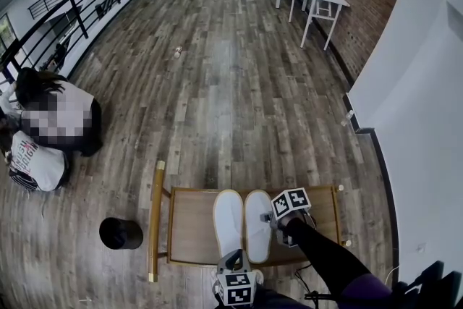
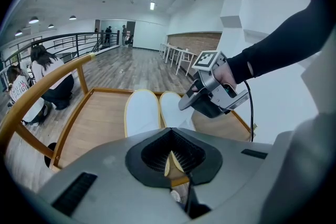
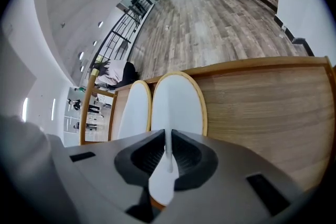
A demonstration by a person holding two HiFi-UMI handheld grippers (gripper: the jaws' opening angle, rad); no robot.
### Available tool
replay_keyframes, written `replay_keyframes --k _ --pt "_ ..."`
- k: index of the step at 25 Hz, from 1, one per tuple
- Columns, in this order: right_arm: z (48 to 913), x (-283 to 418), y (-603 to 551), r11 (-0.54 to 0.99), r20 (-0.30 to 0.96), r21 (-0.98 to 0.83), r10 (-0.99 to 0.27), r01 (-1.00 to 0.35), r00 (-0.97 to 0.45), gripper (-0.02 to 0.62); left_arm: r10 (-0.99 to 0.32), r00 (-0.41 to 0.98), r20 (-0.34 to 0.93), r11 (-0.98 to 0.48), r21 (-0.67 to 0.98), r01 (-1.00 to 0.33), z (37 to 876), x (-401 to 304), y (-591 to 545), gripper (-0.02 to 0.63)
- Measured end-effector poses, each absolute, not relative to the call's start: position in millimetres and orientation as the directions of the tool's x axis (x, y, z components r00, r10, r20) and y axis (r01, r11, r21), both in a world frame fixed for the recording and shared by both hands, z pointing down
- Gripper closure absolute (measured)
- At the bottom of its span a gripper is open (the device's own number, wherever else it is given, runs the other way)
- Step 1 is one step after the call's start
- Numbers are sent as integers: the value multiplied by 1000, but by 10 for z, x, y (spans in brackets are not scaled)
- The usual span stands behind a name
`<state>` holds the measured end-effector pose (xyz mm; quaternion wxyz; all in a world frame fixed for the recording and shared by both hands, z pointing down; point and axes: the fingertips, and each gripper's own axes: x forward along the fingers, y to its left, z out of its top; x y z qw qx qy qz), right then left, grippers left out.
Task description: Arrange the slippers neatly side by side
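Head view: left slipper [image 1: 228, 221] and right slipper [image 1: 257, 222] lying close side by side, toes pointing away, on a wooden tray [image 1: 189, 228]. Left gripper [image 1: 235, 258] low at the heels, pointing forward and down. Right gripper [image 1: 275, 223] at the right slipper's outer edge, tilted steeply down, on a black-sleeved arm [image 1: 325, 257] reaching in from the lower right.

Left gripper view: jaws a little apart, only cream heel rims and a sliver of wood showing in the narrow gap, nothing pinched. Beyond, a hand [image 2: 227, 75] wrapped round the right gripper, nose down on the right slipper.

Right gripper view: jaws nearly together, clamped on a thin white fold of the right slipper; left slipper just beside it.
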<state>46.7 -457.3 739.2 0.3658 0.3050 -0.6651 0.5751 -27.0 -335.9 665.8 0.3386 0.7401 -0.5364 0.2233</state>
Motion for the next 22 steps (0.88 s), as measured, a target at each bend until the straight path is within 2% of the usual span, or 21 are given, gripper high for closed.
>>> replay_keyframes --k 6,15,22 --pt "7368 441 -4578 207 848 -521 10 -828 -531 574 -644 334 689 -205 265 -942 6638 -248 -3400 607" --pt "7317 486 -4603 190 835 -539 -9 -821 -551 508 -645 331 689 -208 259 -943 6617 -253 -3412 607" --pt "7166 573 -4645 192 819 -552 -58 -812 -570 506 -651 328 684 -203 260 -944 6619 -263 -3439 607"
